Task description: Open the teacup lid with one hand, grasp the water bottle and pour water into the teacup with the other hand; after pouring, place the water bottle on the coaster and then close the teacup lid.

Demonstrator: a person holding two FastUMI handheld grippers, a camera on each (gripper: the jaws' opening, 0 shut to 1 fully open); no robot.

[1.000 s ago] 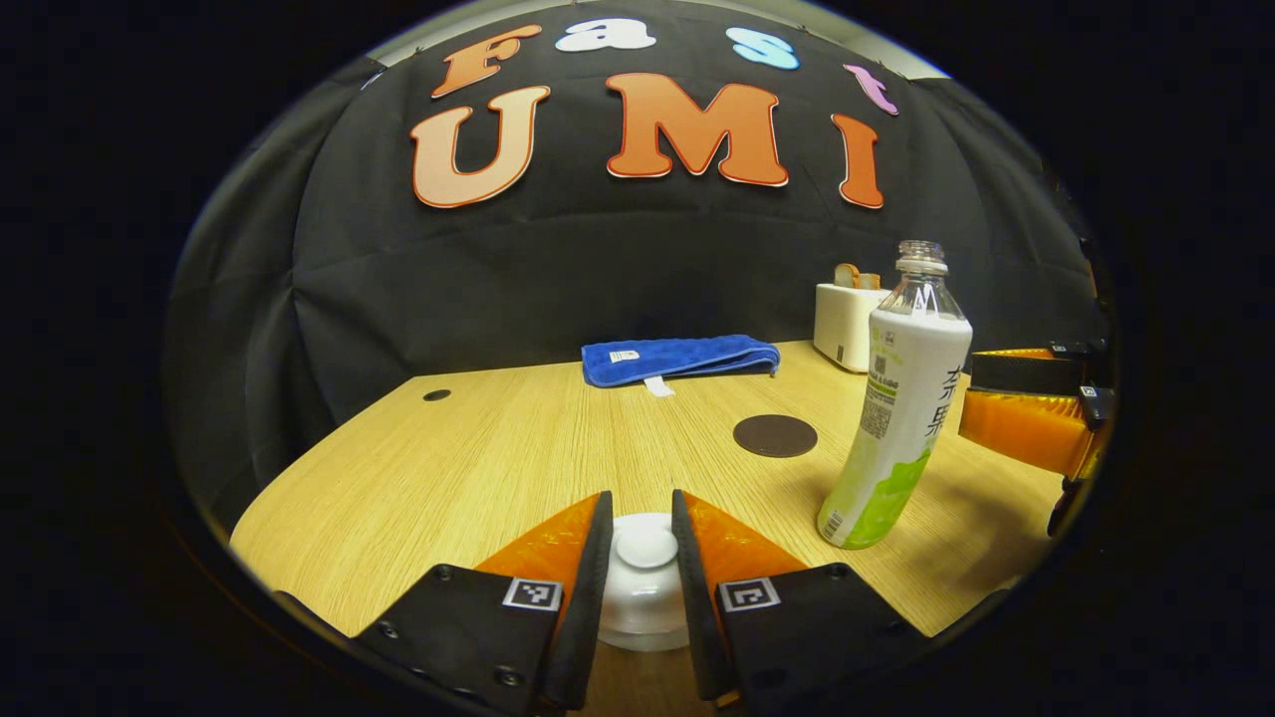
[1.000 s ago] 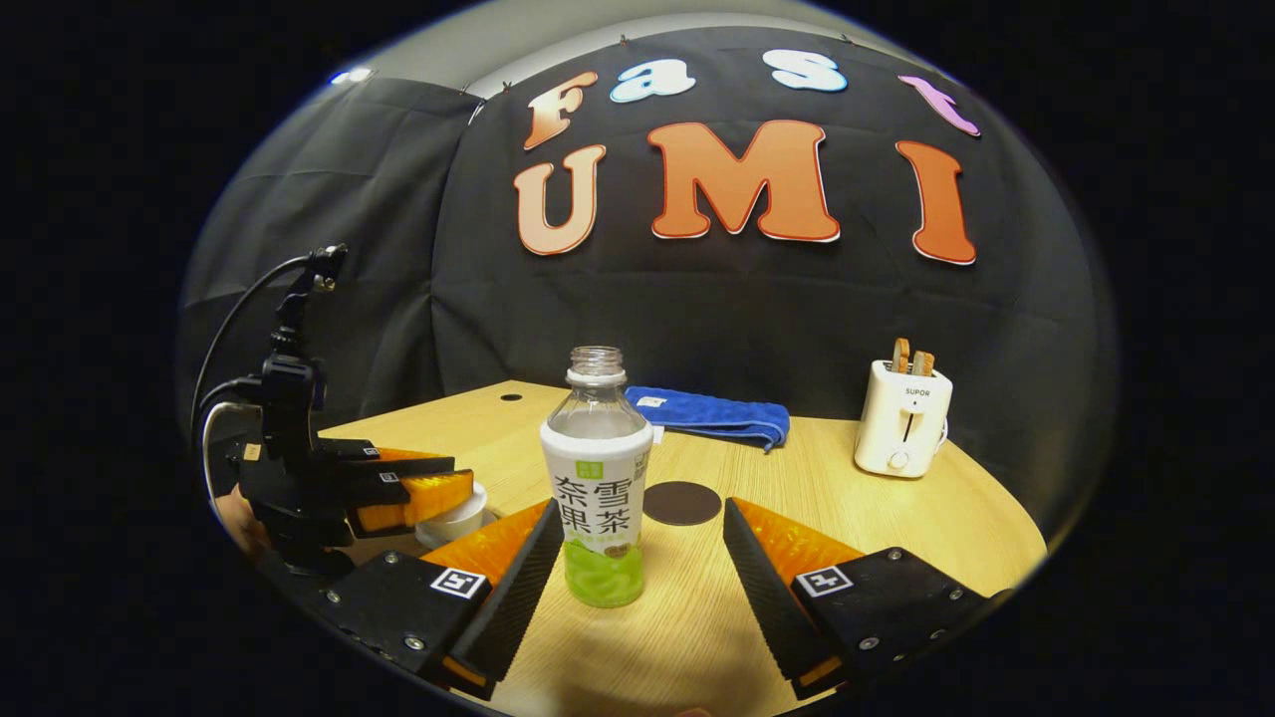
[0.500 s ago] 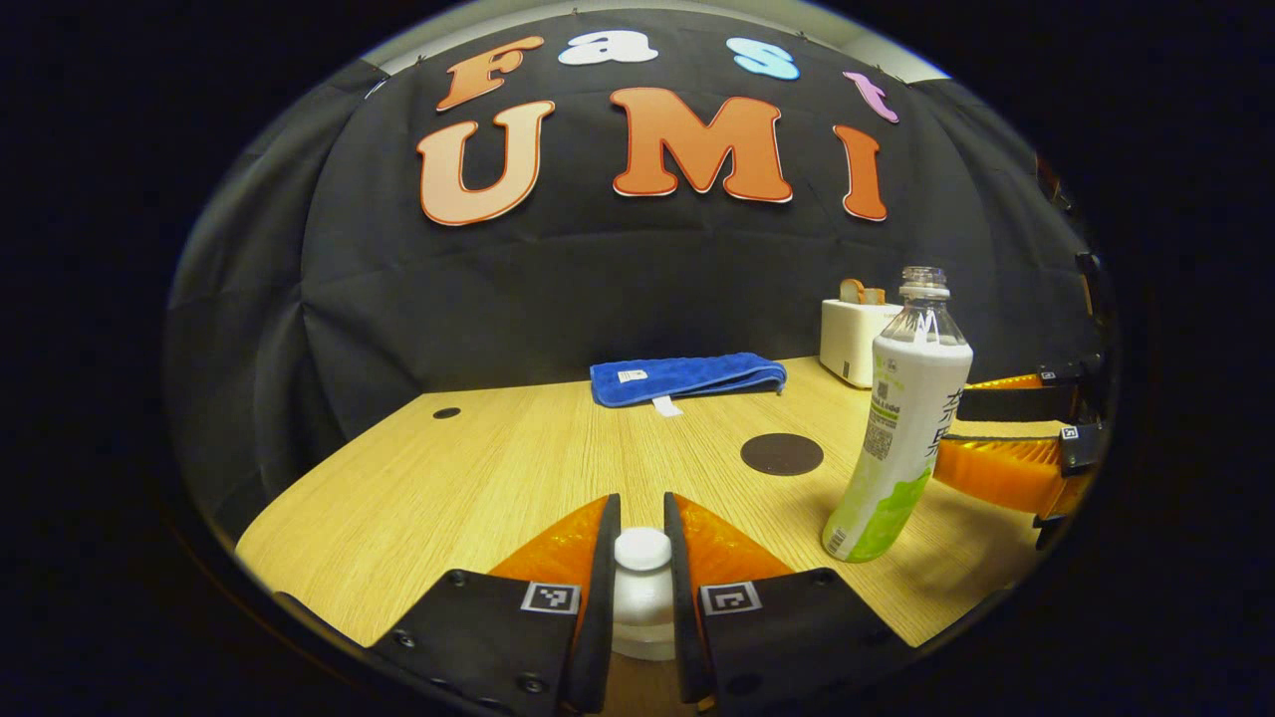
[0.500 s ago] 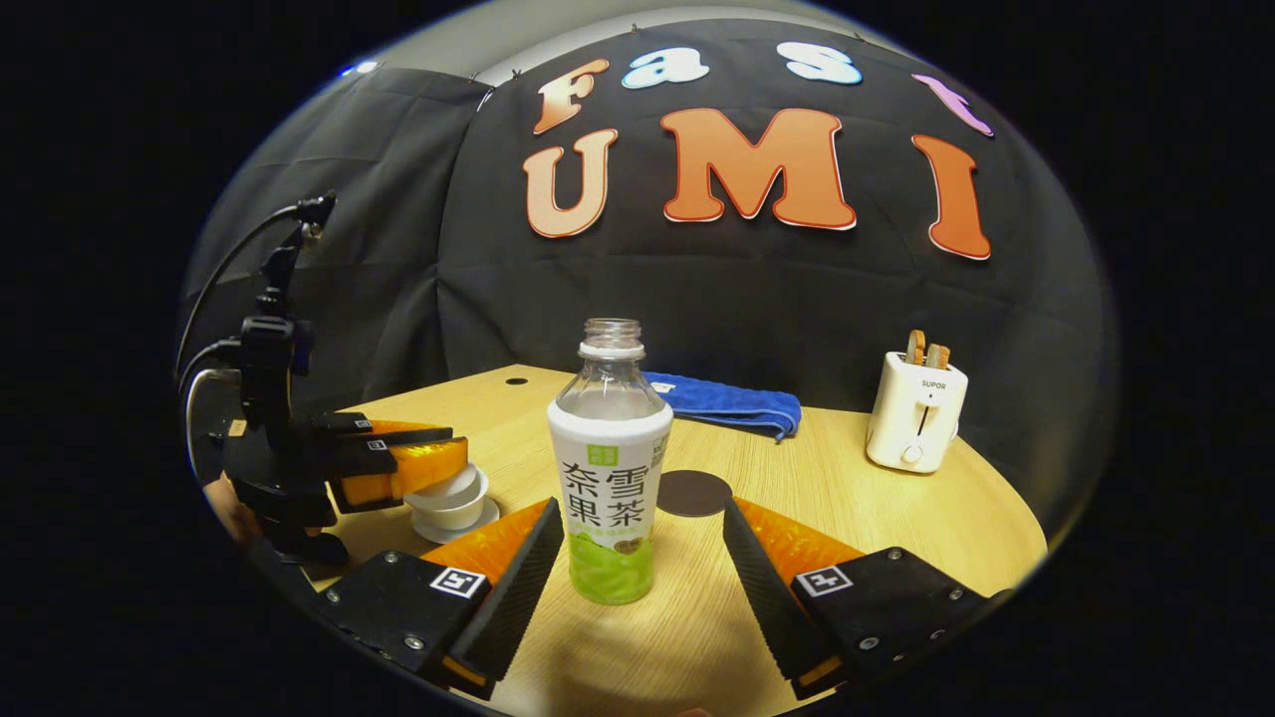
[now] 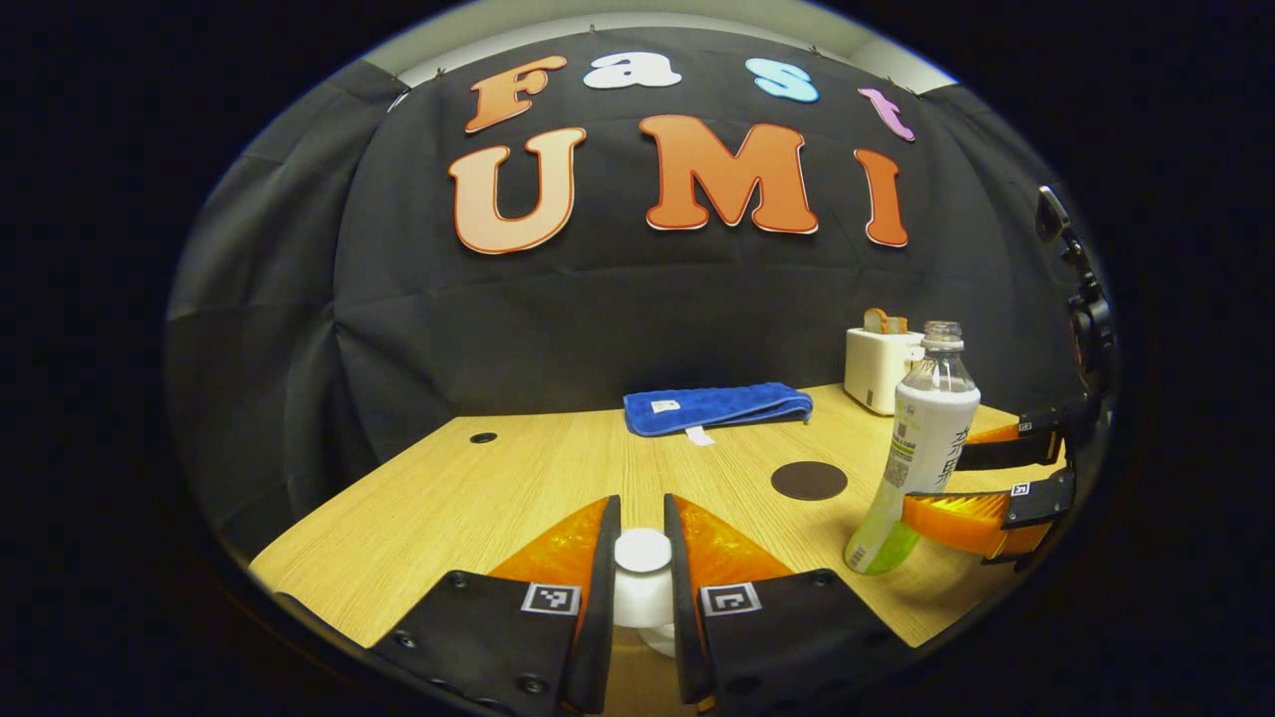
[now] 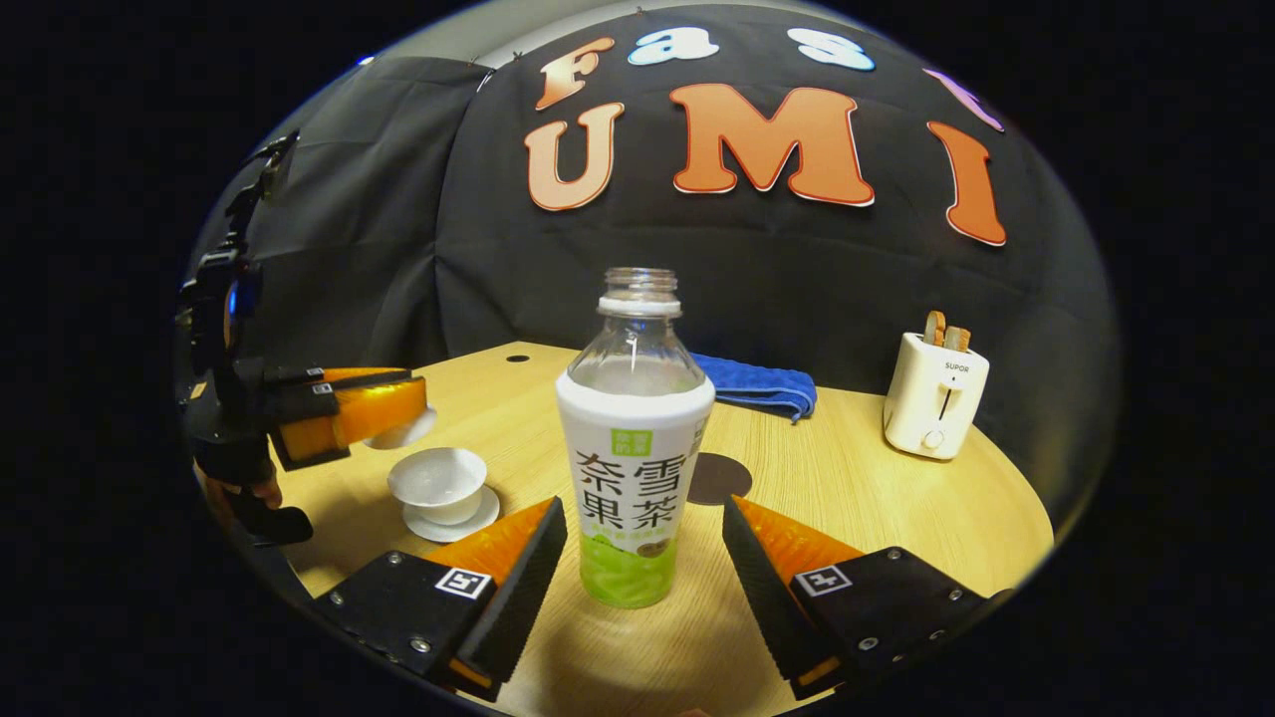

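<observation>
**Lid held above cup; bottle framed by spread fingers**

Left gripper (image 5: pixel 642 558): the fingers are closed narrowly on the knob of the white teacup lid (image 5: pixel 642 550), one finger pressed to each side. In the right gripper view the same gripper (image 6: pixel 383 408) is seen at far left, with the lid (image 6: pixel 410 430) held clear of the table, above and to the left of the teacup (image 6: pixel 438 483). A hand (image 6: pixel 261 490) is partly seen beneath it.

Teacup: white, uncovered, stood on a white saucer (image 6: pixel 453 518) at the left side of the wooden table (image 6: pixel 847 498).

Right gripper (image 6: pixel 642 553): the fingers are spread wide, one to each side of the water bottle (image 6: pixel 635 448), with a gap to the bottle on both sides. In the left gripper view this gripper (image 5: pixel 981 478) is seen at the right edge, its fingers alongside the bottle (image 5: pixel 921 448).

Water bottle: uncapped, upright on the table, white label with a green base, set near the front edge.

Coaster (image 5: pixel 809 480): dark, round, flat on the table, just beyond the bottle and partly hidden by it in the right gripper view.

Other items: a folded blue towel (image 5: pixel 717 406) at the far edge of the table; a white toaster (image 6: pixel 934 393) with bread in its slots at far right.
</observation>
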